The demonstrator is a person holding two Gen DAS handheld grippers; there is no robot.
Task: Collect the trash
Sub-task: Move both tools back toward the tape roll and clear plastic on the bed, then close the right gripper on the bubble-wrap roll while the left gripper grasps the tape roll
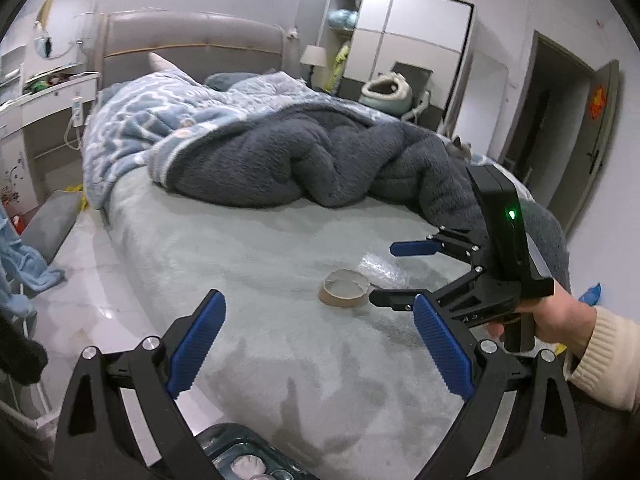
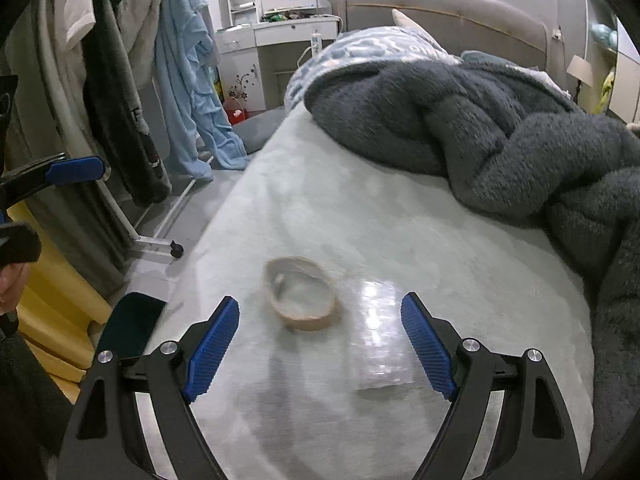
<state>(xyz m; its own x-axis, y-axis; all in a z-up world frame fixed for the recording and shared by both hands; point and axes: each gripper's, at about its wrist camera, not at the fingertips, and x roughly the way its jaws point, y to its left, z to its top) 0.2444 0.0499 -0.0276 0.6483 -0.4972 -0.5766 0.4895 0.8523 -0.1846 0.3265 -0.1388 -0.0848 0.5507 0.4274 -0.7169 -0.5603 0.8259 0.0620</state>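
A brown empty tape roll lies on the pale grey bed, with a clear plastic wrapper beside it to the right. My right gripper is open and empty, just short of both, low over the bed. In the left wrist view the tape roll and the wrapper lie mid-bed, with the right gripper open next to them. My left gripper is open and empty, nearer the bed's foot, apart from the trash.
A rumpled dark grey blanket and blue patterned quilt cover the far bed. A clothes rack with hanging garments stands left of the bed. A dark bin or bag sits below the left gripper. A dressing table stands by the headboard.
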